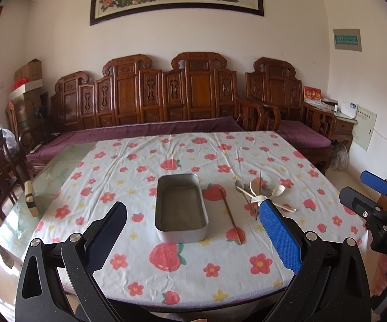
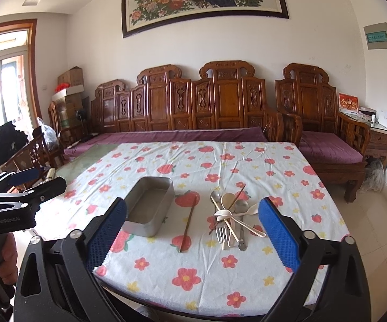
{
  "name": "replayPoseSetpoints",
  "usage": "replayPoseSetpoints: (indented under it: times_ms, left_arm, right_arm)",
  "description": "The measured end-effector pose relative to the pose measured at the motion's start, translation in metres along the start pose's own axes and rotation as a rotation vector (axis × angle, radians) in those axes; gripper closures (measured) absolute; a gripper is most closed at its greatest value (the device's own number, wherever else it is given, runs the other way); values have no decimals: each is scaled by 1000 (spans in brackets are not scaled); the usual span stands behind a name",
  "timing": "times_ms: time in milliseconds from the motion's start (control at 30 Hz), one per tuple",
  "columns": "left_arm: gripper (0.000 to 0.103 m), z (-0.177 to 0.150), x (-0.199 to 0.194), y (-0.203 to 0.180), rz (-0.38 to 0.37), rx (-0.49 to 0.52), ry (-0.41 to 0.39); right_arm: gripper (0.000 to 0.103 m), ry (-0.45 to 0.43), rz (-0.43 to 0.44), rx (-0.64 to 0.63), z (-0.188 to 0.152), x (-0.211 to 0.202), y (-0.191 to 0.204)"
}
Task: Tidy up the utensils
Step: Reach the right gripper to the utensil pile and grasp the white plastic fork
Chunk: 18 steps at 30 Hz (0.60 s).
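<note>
An empty metal tray [image 1: 181,230] [image 2: 140,225] lies mid-table on a floral cloth. Right of it rests a single brown chopstick [image 1: 231,216] [image 2: 188,225]. Further right sits a heap of utensils [image 2: 231,217] [image 1: 257,193]: metal and pale spoons, a fork, chopsticks, a white spoon on top. My left gripper [image 1: 193,209] hovers open near the table's front edge, the tray between its blue-padded fingers in view, nothing held. My right gripper [image 2: 192,206] is open too, framing the chopstick and heap from in front. Each gripper shows at the edge of the other's view: right gripper [image 1: 365,190], left gripper [image 2: 36,179].
The floral tablecloth [image 2: 182,271] covers most of a glass-topped table [image 1: 56,171]; a small wooden block [image 1: 30,198] lies on its bare left part. A carved wooden sofa [image 1: 166,96] with purple cushions stands behind. A hand [image 2: 6,252] holds the left gripper's handle.
</note>
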<state>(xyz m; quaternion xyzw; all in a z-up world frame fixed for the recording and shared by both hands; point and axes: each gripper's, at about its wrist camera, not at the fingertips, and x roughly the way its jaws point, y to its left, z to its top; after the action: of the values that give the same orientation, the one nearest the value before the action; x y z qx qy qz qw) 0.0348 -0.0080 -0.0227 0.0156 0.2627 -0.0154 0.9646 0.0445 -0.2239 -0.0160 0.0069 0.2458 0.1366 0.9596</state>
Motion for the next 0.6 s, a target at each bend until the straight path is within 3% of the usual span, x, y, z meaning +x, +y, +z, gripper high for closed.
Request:
replayPoseSetpoints:
  times_ms: [600]
  left_arm:
    - [7,-23,88,-27,-112,54,123]
  right_arm:
    - [31,213,5,-115,-18,119,-64]
